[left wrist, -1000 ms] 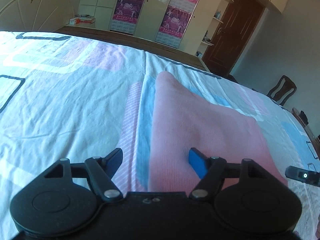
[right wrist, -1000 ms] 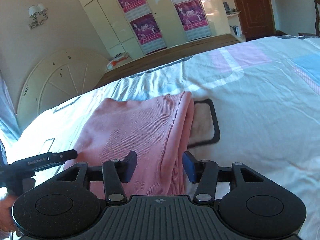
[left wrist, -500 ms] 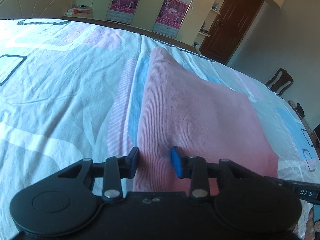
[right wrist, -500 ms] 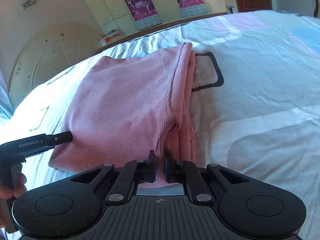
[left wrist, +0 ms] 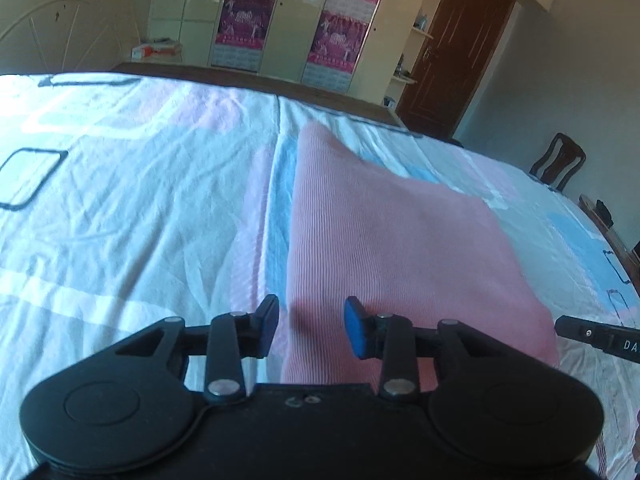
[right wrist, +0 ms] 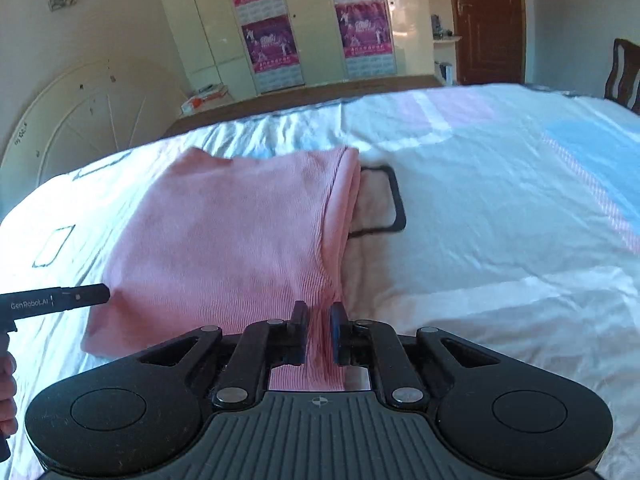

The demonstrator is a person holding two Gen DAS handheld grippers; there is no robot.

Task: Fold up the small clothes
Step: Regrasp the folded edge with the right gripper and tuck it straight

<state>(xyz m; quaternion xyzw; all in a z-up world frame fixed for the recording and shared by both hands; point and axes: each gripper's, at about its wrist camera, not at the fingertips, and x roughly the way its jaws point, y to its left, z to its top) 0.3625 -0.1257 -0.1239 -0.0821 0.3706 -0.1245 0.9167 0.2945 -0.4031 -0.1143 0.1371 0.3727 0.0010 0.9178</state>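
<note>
A folded pink ribbed garment [left wrist: 392, 240] lies flat on the bed. My left gripper [left wrist: 311, 326] is open, its jaws straddling the garment's near left corner without pinching it. In the right wrist view the same pink garment [right wrist: 224, 240] fills the middle. My right gripper [right wrist: 319, 332] is shut on a bunched fold at the garment's near right corner. The tip of the right gripper [left wrist: 592, 334] shows at the right edge of the left wrist view. The left gripper's tip [right wrist: 56, 300] shows at the left edge of the right wrist view.
The bed sheet [left wrist: 120, 208] is white with pink and blue patches and black outlined shapes. A wardrobe with magenta posters [right wrist: 272, 40] and a brown door [right wrist: 488, 20] stand beyond the bed. A wooden chair [left wrist: 558, 162] stands at the right.
My left gripper has opened wider and pulled up and back from the garment's corner. My right gripper stays shut on the bunched fold, and both views have risen a little.
</note>
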